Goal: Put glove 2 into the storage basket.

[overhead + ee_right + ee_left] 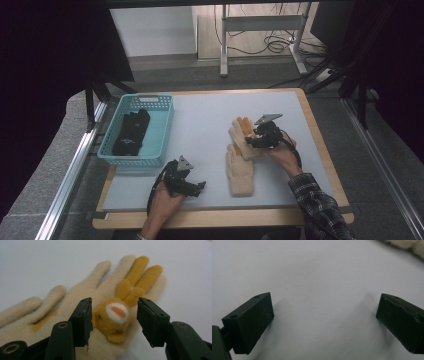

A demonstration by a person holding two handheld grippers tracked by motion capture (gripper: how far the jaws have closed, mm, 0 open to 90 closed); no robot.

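Two cream knitted gloves lie on the grey mat, one (pixel 240 172) nearer me and one (pixel 239 134) just beyond it. The farther glove (pixel 82 290) carries a yellow rabbit-face patch (pixel 113 317) with long ears. My right gripper (pixel 251 141) hangs low over that glove. Its jaws (pixel 113 312) stand apart on either side of the rabbit face, the left pad close to it and the right pad clear. My left gripper (pixel 200 189) rests near the mat's front edge, left of the gloves. It (pixel 324 312) is open over bare mat, with a cream glove edge (pixel 404 243) at the top right.
A teal plastic basket (pixel 150 99) stands at the mat's left edge and holds black gloves (pixel 131 132). The grey mat (pixel 205 125) covers a wooden table (pixel 320 145). Metal rails run along both sides of the table.
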